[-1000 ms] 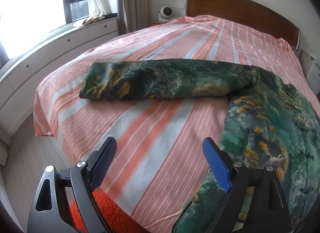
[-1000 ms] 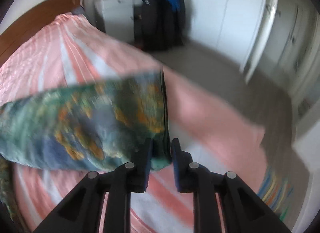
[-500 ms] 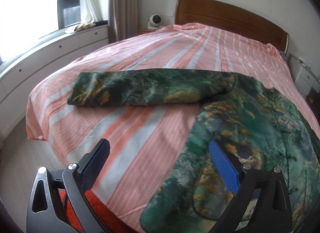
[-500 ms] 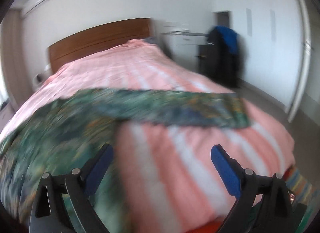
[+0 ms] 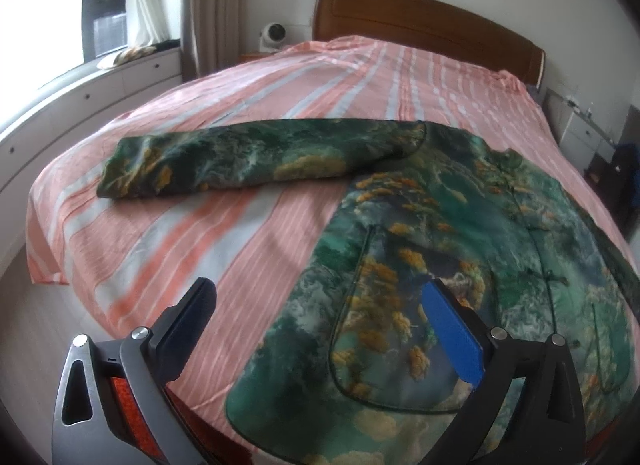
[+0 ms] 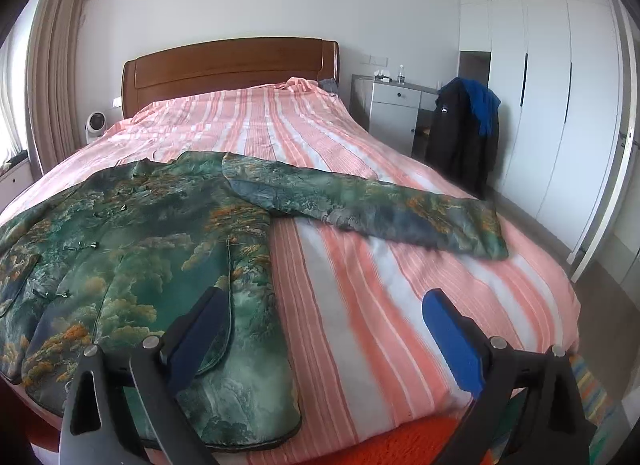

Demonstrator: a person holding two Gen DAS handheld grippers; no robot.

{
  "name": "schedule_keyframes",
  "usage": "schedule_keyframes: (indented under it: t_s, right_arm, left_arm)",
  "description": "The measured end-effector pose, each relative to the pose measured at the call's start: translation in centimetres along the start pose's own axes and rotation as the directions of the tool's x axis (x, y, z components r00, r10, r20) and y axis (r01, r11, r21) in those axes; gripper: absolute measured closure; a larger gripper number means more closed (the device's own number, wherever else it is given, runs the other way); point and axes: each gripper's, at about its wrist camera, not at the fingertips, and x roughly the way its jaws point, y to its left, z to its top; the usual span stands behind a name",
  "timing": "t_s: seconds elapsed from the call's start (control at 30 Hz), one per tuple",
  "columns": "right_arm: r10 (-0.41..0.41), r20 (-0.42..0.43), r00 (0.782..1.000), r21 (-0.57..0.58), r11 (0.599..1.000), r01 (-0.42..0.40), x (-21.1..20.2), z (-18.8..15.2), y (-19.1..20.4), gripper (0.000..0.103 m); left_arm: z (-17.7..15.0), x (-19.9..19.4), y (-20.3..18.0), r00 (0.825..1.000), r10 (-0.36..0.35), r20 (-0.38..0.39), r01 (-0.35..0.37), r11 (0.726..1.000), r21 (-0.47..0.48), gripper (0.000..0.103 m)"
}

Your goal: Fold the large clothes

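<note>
A large green jacket with orange and white landscape print (image 5: 460, 249) lies flat, front up, on the pink striped bed (image 5: 248, 241). Its left sleeve (image 5: 248, 161) stretches out to the left. In the right wrist view the jacket body (image 6: 132, 241) lies at left and its other sleeve (image 6: 372, 205) stretches out to the right. My left gripper (image 5: 320, 317) is open and empty, above the jacket's lower left hem. My right gripper (image 6: 324, 321) is open and empty, above the jacket's lower right hem near the foot of the bed.
A wooden headboard (image 6: 228, 65) stands at the far end. A window bench with drawers (image 5: 80, 105) runs along the left. A grey cabinet (image 6: 394, 109), a chair with dark coats (image 6: 464, 137) and white wardrobes (image 6: 552, 105) stand on the right. An orange rug (image 6: 400, 445) lies at the foot.
My right gripper let go of the right sleeve's cuff, opened, and swung back to the foot of the bed. My left gripper shifted right over the jacket's hem, staying open.
</note>
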Motion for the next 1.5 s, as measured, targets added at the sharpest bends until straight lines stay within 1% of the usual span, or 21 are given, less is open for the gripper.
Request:
schedule_keyframes:
  t_s: [0.1,0.2,0.23,0.37,0.53,0.7,0.9,1.07,1.27,1.5]
  right_arm:
    - [-0.001,0.0,1.0,-0.011,1.0,0.001,0.0,-0.1,0.2,0.006]
    - [0.001,-0.005,1.0,-0.023,1.0,-0.001,0.2,-0.2,0.5,0.006]
    - [0.002,-0.009,1.0,-0.027,1.0,-0.002,0.3,-0.2,0.5,0.006]
    - [0.003,-0.016,1.0,-0.02,1.0,-0.004,0.4,-0.3,0.3,0.006]
    - [0.001,-0.021,1.0,-0.018,1.0,-0.001,0.5,-0.2,0.3,0.006]
    - [-0.003,-0.022,1.0,-0.034,0.999,0.002,0.6,-0.3,0.7,0.006]
    - [-0.006,-0.028,1.0,-0.039,0.999,0.005,0.7,-0.3,0.8,0.006]
    - [-0.006,-0.032,0.999,-0.042,0.999,0.004,0.8,-0.4,0.9,0.006]
    - [-0.006,-0.037,0.999,-0.043,0.999,0.004,0.9,-0.4,0.8,0.006]
    - [-0.007,-0.037,0.999,-0.037,0.999,0.005,1.0,-0.4,0.8,0.006]
  left_arm:
    - [-0.2,0.0,-0.5,0.999,-0.031,-0.008,0.032,0.999,0.023,0.0]
    - [-0.4,-0.5,-0.6,0.998,-0.062,0.02,0.061,0.998,0.025,0.0]
    - [-0.4,-0.6,-0.6,0.998,-0.06,0.03,0.06,0.998,0.025,0.0]
    - [-0.3,-0.7,-0.6,0.998,-0.009,0.064,0.005,0.999,0.053,0.0]
    - [-0.3,-0.7,-0.7,0.997,-0.016,0.072,0.012,0.998,0.06,0.001]
    - [-0.5,-0.9,-1.3,0.996,-0.015,0.083,0.008,0.996,0.094,0.001]
    - [-0.5,-0.6,-0.9,0.998,-0.004,0.064,-0.001,0.997,0.072,0.001]
    - [-0.4,-0.5,-0.5,0.998,0.012,0.065,-0.016,0.998,0.059,0.001]
    - [-0.4,-0.5,-0.5,0.997,0.018,0.071,-0.023,0.998,0.06,0.001]
    - [-0.2,-1.1,-0.8,0.995,0.028,0.097,-0.035,0.997,0.069,0.001]
